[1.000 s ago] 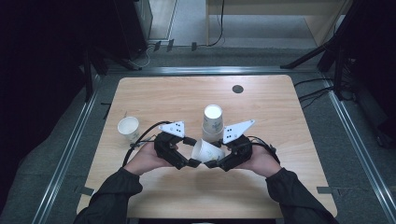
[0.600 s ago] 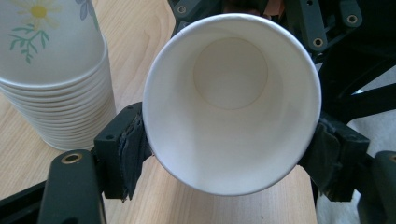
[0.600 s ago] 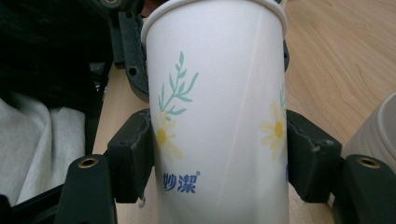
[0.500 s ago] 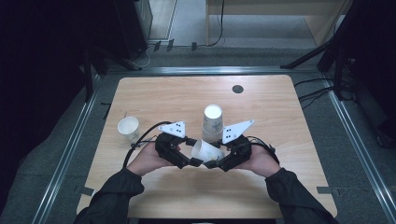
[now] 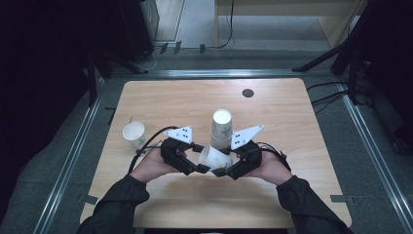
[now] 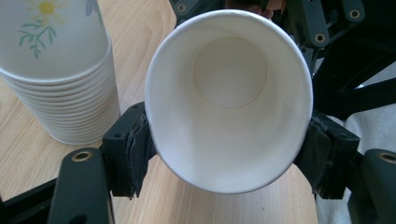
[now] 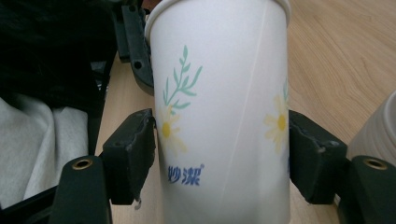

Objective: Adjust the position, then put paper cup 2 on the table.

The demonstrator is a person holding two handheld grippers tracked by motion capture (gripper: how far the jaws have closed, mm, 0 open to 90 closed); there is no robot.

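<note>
— paper cup (image 5: 215, 158) in the high view lies on its side between both grippers, mouth toward the left gripper (image 5: 198, 158), base toward the right gripper (image 5: 225, 164); the cup stack (image 5: 221, 128) stands just behind.
— left gripper view?
— jaws have just closed onto its rim (image 6: 229, 100).
— right gripper view?
— jaws just opening, pads (image 7: 135, 149) beside the cup wall (image 7: 224, 116), barely clear.

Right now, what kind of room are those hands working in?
Probably a lab or test room. A bare wooden table stands inside metal rails, cables trail over a grey floor, and a person's hands work black grippers on a paper cup.
</note>
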